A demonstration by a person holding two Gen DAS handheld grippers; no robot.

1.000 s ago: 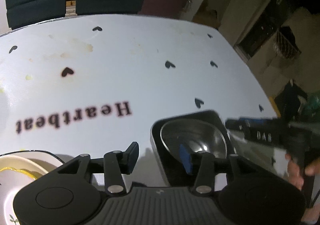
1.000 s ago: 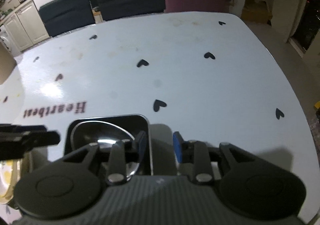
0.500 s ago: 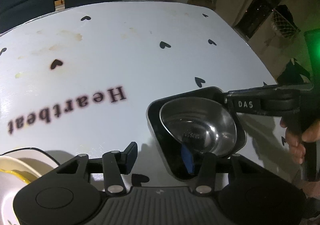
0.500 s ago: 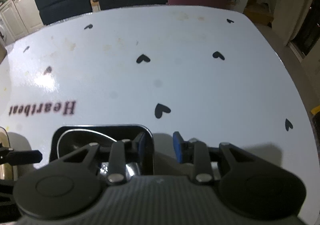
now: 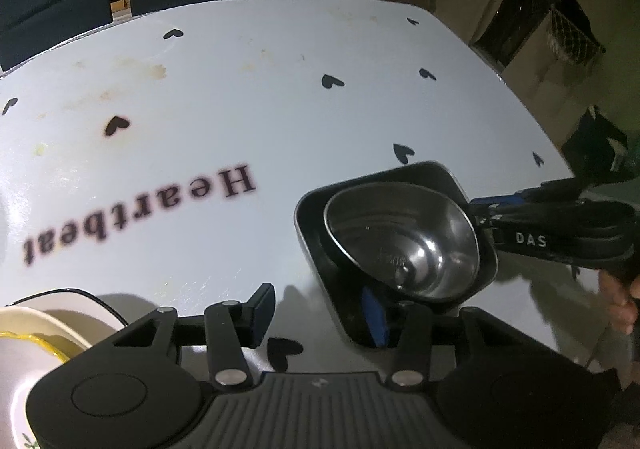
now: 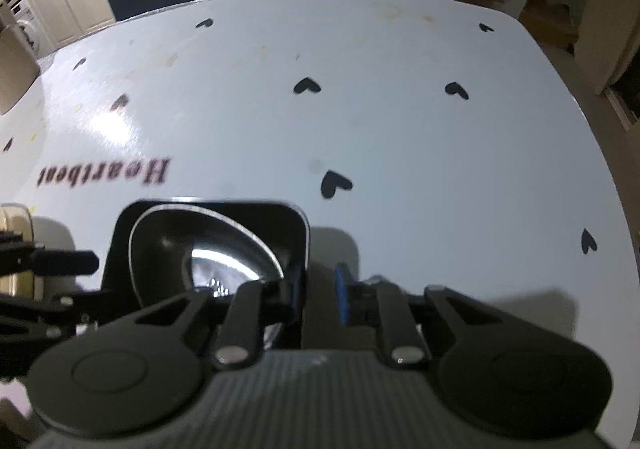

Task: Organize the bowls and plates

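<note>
Now my right claw (image 6: 318, 295) is closing astride the right wall of the black square dish (image 6: 298, 225), low in frame, steel bowl (image 6: 208, 249) tilted inside. Left claw (image 5: 318, 315) gapes, one finger inside the dish's near corner on the table (image 5: 280, 109).

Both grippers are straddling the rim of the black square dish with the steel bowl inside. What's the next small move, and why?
Probably finish closing the right gripper before lifting. Its jaws are closing astride the wall of the black square dish, one finger inside, one outside. The left gripper also straddles a wall but stands wide. The steel bowl sits tilted inside, so lift level once the grip holds.
</note>
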